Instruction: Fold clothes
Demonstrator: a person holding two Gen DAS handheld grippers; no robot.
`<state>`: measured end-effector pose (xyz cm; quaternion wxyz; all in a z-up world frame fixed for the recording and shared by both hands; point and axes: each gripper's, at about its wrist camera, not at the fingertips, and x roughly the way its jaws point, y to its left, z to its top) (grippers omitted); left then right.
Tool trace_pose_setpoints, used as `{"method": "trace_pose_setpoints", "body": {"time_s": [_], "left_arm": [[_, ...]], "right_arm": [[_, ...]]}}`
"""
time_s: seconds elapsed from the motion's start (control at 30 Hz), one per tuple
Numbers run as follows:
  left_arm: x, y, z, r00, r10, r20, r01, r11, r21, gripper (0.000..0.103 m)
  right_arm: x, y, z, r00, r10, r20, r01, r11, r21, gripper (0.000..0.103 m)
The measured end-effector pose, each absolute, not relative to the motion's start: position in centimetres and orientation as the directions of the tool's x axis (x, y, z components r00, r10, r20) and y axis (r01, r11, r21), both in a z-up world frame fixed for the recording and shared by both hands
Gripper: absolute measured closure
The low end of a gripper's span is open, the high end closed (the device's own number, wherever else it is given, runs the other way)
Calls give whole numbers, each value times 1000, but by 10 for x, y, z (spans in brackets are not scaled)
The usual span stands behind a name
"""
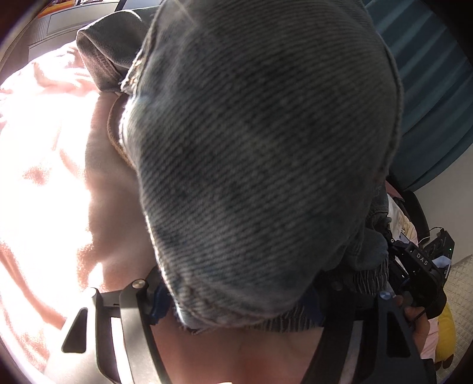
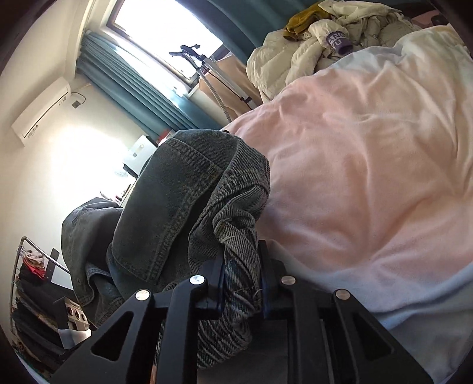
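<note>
Denim garment [image 2: 183, 206], grey-blue twill with double-stitched seams, hangs bunched above the bed between both tools. Right gripper [image 2: 241, 280]: jaws pressed in on a rolled wad of the denim, pads biting both sides. Left gripper [image 1: 266, 298]: fingers spread wide, a broad drape of the same denim [image 1: 260, 141] bulging over and between them; whether the pads press on it I cannot tell. That drape blocks most of the left wrist view.

Around: pink blanket [image 2: 369, 165], soft nap, gently rumpled, covers the bed; a cream padded jacket [image 2: 319, 53] heaped at the far end with a mustard cloth [image 2: 301, 22] on it. Teal curtains [image 2: 124, 82] flank a bright window [image 2: 165, 29]; wall air conditioner [image 2: 41, 109] at left; clothes rack [image 2: 32, 265] at lower left.

Blanket's middle lies open and flat.
</note>
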<state>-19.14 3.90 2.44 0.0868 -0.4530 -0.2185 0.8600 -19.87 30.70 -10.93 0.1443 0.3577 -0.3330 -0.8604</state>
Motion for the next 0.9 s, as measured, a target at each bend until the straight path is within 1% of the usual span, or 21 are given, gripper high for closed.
{"method": "trace_pose_setpoints", "body": {"time_s": [0.13, 0.23, 0.3, 0.4, 0.53, 0.63, 0.73, 0.8, 0.83, 0.9], "left_arm": [[-181, 52, 42, -580, 356, -733, 37, -887, -460, 30], [-170, 63, 53, -570, 407, -714, 8, -866, -500, 30], [-169, 68, 55, -564, 390, -728, 19, -875, -484, 30], [-169, 71, 55, -532, 425, -732, 57, -845, -532, 30], [-163, 83, 63, -492, 459, -740, 82, -822, -564, 30], [-159, 101, 74, -466, 444, -766, 79, -841, -535, 30], [-146, 129, 89, -458, 394, -797, 58, -881, -469, 45], [-137, 150, 101, -455, 378, -807, 33, -898, -439, 49], [-131, 163, 108, -459, 360, -813, 17, -911, -413, 57], [-120, 187, 125, -482, 317, -817, -10, -934, -357, 68]], "right_arm": [[-191, 318, -106, -705, -485, -517, 4, -732, 682, 86], [-172, 322, -104, -713, -481, -510, 5, -731, 682, 86], [-169, 323, -100, -718, -481, -504, 3, -725, 689, 86], [-165, 323, -92, -728, -476, -494, 3, -722, 692, 86], [-161, 319, -75, -747, -434, -504, 7, -763, 647, 87], [-161, 315, -62, -750, -406, -523, 12, -798, 602, 87], [-160, 316, -50, -748, -398, -531, 14, -809, 587, 88], [-159, 319, -40, -750, -389, -535, 18, -820, 572, 88], [-158, 320, -36, -751, -387, -536, 19, -823, 567, 88], [-157, 324, -25, -751, -380, -540, 20, -831, 557, 88]]}}
